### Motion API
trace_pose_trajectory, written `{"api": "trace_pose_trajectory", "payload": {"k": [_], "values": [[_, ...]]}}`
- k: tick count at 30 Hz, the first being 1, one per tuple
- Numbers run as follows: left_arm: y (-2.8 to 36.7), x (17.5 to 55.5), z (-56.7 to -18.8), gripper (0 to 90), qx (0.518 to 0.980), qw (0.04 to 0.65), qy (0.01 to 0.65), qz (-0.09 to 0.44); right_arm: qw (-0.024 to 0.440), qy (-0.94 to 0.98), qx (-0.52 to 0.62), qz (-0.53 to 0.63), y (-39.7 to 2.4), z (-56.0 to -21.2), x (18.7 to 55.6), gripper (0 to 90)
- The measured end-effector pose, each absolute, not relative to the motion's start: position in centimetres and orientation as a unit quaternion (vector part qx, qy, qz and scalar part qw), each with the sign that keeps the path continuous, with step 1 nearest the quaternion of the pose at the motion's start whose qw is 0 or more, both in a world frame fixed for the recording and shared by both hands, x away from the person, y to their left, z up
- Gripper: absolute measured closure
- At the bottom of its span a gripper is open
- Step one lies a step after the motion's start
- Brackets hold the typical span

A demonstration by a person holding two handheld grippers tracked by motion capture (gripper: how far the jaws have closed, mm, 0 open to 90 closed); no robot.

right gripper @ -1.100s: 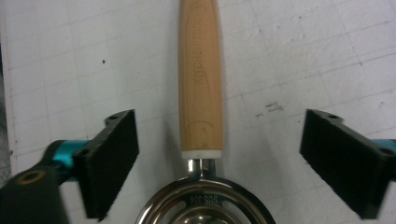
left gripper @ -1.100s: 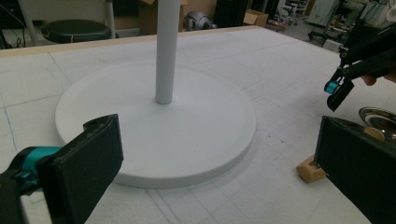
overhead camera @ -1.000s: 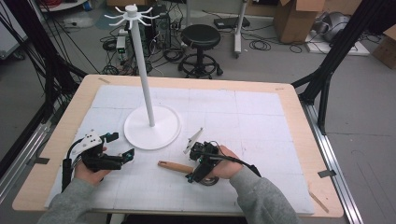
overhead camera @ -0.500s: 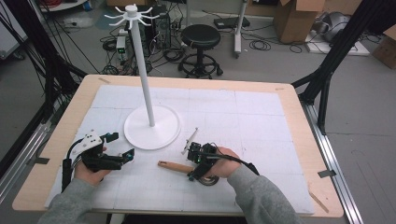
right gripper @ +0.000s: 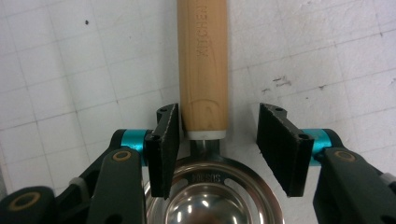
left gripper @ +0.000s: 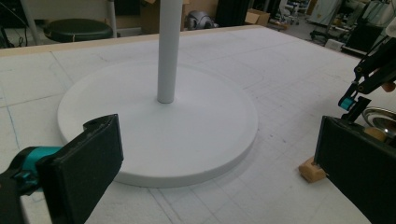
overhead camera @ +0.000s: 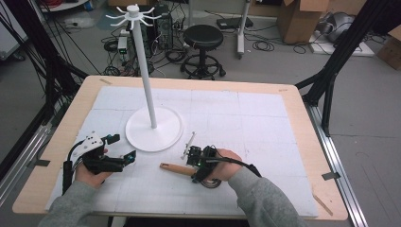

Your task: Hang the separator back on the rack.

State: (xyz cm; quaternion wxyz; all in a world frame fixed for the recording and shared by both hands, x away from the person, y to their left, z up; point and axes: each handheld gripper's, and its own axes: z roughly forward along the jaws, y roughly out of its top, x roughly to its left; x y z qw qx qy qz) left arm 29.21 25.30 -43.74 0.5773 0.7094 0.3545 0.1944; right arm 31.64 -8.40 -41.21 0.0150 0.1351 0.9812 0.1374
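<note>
The right tool [right gripper: 218, 140] points down over a wooden-handled utensil [right gripper: 203, 65], where the wood meets the steel neck above its round metal bowl [right gripper: 212, 196]. Its 2 jaws straddle the handle's end and have just been closing: the left pad sits just beside the wood or grazes it, while the right pad stands apart from it with bare mat between, so nothing is clamped yet. In the high view the right tool [overhead camera: 195, 156] sits in the person's right hand near the worktop's [overhead camera: 302, 123] front edge, a little right of the middle, and the utensil [overhead camera: 176, 168] lies flat on the white mat with its handle pointing toward the left edge.

The left tool [overhead camera: 122, 148] rests in the left hand near the front left corner, jaws wide apart and holding nothing, facing the white stand [overhead camera: 153, 128]. The stand's round base [left gripper: 159, 126] lies just ahead of those jaws, with its pole [left gripper: 169, 49] upright from the base's middle.
</note>
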Motion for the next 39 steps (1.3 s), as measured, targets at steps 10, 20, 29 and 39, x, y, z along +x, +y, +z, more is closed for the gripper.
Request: {"api": "trace_pose_trajectory", "payload": {"k": [10,20,29,39], "values": [[25.25,29.20,-43.78,1.7,0.711,0.575,0.355,0.195,0.019,0.983,0.140,0.121,-7.96,-41.10,31.32,55.2],[25.28,29.25,-43.81,1.7,0.712,0.573,0.356,0.197,0.014,0.982,0.149,0.117,-7.84,-41.07,31.20,60.6],[25.32,29.15,-43.73,1.8,0.710,0.574,0.356,0.199,0.015,0.983,0.153,0.105,-7.66,-40.96,31.09,64.5],[25.34,29.18,-43.75,1.7,0.710,0.573,0.357,0.199,0.022,0.984,0.141,0.110,-7.82,-40.98,30.95,69.5]]}}
